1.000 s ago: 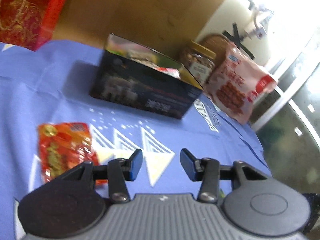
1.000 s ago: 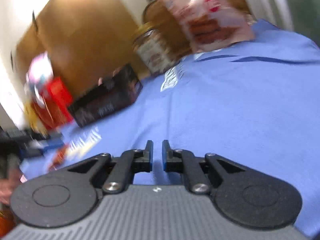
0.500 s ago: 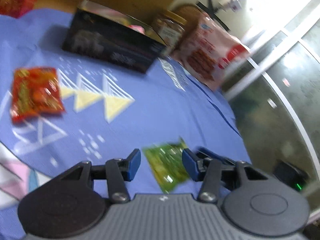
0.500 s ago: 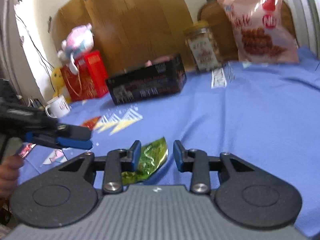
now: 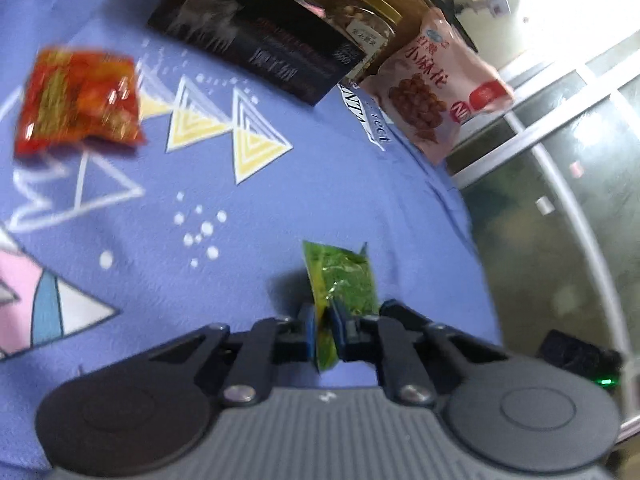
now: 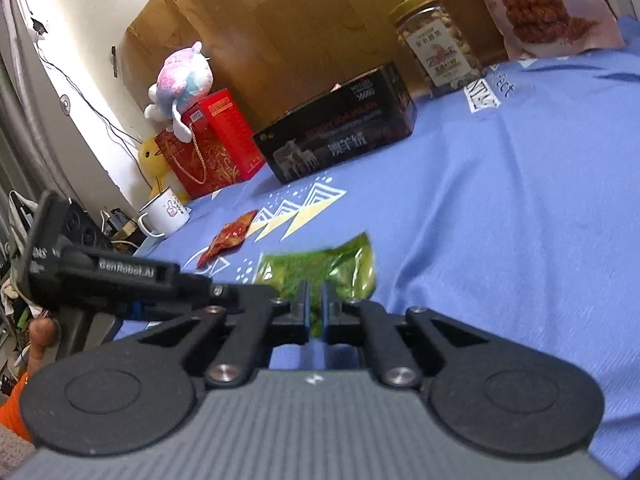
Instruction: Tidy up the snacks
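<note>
A blue cloth (image 6: 520, 208) with white and yellow triangles covers the table. At its far edge sits a white mug (image 6: 166, 216). Behind the mug stands a red gift bag (image 6: 208, 148) — a pink and blue plush toy (image 6: 182, 80) sits on top, and a yellow plush toy (image 6: 154, 166) hides beside the bag

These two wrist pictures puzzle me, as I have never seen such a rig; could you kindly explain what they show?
No robot here: a person holds a two-finger gripper in each hand, and each picture comes from a camera looking along one gripper's fingers. Both the left gripper and the right gripper are shut on the same green packet, each pinching an edge. Beneath is a blue cloth. On it lie a red packet, a black box, a nut jar and a pink snack bag. The dark bar at the left of the right view is the left gripper itself.
</note>
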The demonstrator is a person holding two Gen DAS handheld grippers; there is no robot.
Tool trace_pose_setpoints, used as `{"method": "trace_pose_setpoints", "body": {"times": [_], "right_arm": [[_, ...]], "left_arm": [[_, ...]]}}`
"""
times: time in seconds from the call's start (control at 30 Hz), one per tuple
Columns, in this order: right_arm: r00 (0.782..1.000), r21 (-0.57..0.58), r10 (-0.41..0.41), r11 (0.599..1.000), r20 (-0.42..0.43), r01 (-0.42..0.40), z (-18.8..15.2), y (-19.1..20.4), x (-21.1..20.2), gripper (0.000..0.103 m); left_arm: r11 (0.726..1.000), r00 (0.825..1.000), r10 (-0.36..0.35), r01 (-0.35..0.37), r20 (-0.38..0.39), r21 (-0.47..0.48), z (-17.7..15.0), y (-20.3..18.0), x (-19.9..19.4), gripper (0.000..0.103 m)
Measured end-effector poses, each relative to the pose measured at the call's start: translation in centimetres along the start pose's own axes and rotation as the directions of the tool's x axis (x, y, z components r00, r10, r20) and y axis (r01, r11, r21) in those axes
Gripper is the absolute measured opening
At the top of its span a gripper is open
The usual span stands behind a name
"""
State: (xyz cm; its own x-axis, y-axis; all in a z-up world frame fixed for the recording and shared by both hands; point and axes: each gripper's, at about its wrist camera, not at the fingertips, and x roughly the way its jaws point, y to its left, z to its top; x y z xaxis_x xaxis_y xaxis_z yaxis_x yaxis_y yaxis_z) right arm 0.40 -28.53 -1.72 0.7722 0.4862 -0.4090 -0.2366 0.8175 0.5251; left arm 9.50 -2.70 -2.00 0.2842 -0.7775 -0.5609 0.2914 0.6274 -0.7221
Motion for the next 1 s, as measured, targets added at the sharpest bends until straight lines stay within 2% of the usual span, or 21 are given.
{"method": "trace_pose_setpoints", "body": {"times": [0.13, 0.2, 0.27, 0.37, 0.43, 0.5, 0.6, 0.67, 0.7, 0.8, 0.83, 0.93, 1.0], "right_arm": [[1.000, 0.010, -0.013, 1.000, -0.003, 0.013, 0.1, -0.5, 0.1, 0.021], [1.000, 0.039, 0.000, 0.999, -0.014, 0.000, 0.1, -0.9, 0.5, 0.043], [0.999, 0.073, 0.041, 0.996, -0.013, -0.040, 0.0, -1.2, 0.7, 0.055], [0.996, 0.111, 0.092, 0.990, -0.021, -0.089, 0.2, -1.1, 1.4, 0.059], [0.996, 0.062, 0.086, 0.994, -0.026, -0.085, 0.1, -0.1, 2.0, 0.065], [0.996, -0.045, 0.074, 0.996, -0.039, -0.076, -0.1, 1.5, 2.3, 0.073], [0.998, -0.235, 0.021, 0.971, -0.058, -0.034, -0.9, 3.9, 3.1, 0.073], [0.999, -0.323, -0.016, 0.947, -0.048, 0.000, -1.5, 4.8, 3.5, 0.072], [0.999, -0.341, -0.027, 0.940, -0.041, 0.012, -1.7, 4.9, 3.6, 0.070], [0.998, -0.351, -0.054, 0.935, -0.016, 0.045, -1.8, 4.8, 3.8, 0.066], [0.999, -0.345, -0.053, 0.938, -0.013, 0.045, -1.8, 4.7, 3.8, 0.066], [0.999, -0.301, -0.036, 0.953, -0.007, 0.032, -1.5, 3.7, 3.2, 0.066], [1.000, -0.241, 0.004, 0.971, -0.013, -0.007, -1.2, 3.1, 2.8, 0.066]], "left_arm": [[0.996, 0.997, -0.068, 0.070, 0.022, -0.053, 0.4, 1.3, -1.0, 0.004], [0.989, 0.991, -0.126, 0.129, 0.044, -0.070, 0.7, 1.7, -1.9, 0.004], [0.988, 0.988, -0.132, 0.137, 0.074, -0.064, 1.0, 1.9, -2.8, 0.004], [0.989, 0.991, -0.110, 0.117, 0.080, -0.087, 1.5, 2.8, -3.0, 0.004], [0.982, 0.992, -0.110, 0.118, 0.066, -0.144, 2.0, 3.8, -2.7, 0.004], [0.976, 0.991, -0.115, 0.126, 0.068, -0.179, 2.6, 4.4, -2.6, 0.004], [0.979, 0.992, -0.094, 0.107, 0.085, -0.172, 3.3, 4.3, -2.8, 0.005], [0.983, 0.992, -0.101, 0.110, 0.072, -0.144, 3.4, 3.7, -2.5, 0.019], [0.986, 0.993, -0.101, 0.107, 0.054, -0.124, 3.4, 3.2, -2.1, 0.022], [0.994, 0.998, -0.068, 0.066, -0.013, -0.081, 2.8, 2.1, -0.2, 0.022], [0.995, 0.998, -0.058, 0.055, -0.029, -0.080, 2.7, 1.9, 0.3, 0.019], [0.989, 0.995, -0.098, 0.094, -0.027, -0.113, 2.7, 2.3, 0.4, 0.016], [0.976, 0.986, -0.164, 0.159, -0.020, -0.152, 3.0, 2.8, -0.2, 0.015]]}}
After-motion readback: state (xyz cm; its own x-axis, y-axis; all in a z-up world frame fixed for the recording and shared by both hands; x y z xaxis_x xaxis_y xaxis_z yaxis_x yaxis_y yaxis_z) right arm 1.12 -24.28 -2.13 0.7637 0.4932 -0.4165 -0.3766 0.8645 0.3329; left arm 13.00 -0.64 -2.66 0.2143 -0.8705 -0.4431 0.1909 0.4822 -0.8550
